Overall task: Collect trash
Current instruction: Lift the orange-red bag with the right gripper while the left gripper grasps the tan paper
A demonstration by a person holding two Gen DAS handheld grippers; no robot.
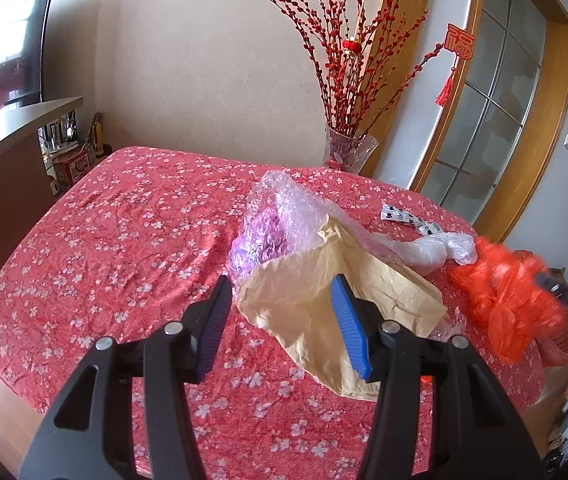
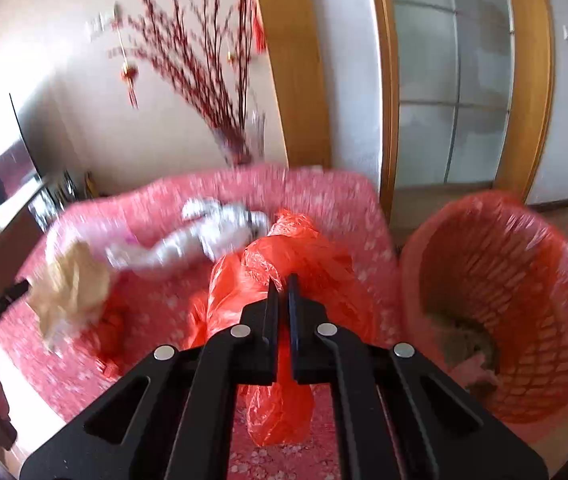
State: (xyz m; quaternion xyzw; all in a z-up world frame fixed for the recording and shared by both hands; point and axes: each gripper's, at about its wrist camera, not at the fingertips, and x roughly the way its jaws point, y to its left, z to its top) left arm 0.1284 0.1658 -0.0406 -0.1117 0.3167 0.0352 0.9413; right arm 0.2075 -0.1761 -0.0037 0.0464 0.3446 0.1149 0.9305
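My left gripper [image 1: 282,298] is open above the table, its fingers on either side of a crumpled tan paper bag [image 1: 316,304]. Bubble wrap [image 1: 280,216] with a purple patch lies behind the bag, and a white plastic bag [image 1: 440,250] lies to its right. My right gripper [image 2: 283,286] is shut on a red plastic bag [image 2: 284,264] and holds it above the table's right side; this bag shows blurred in the left wrist view [image 1: 504,300]. A red lined waste basket [image 2: 500,304] stands on the floor to the right of the table.
The table [image 1: 124,240] has a red floral cloth. A glass vase of red branches [image 1: 348,152] stands at its far edge. A black-and-white strip [image 1: 404,216] lies at the back right. A sideboard [image 1: 16,128] is on the left, a glass door [image 2: 452,80] on the right.
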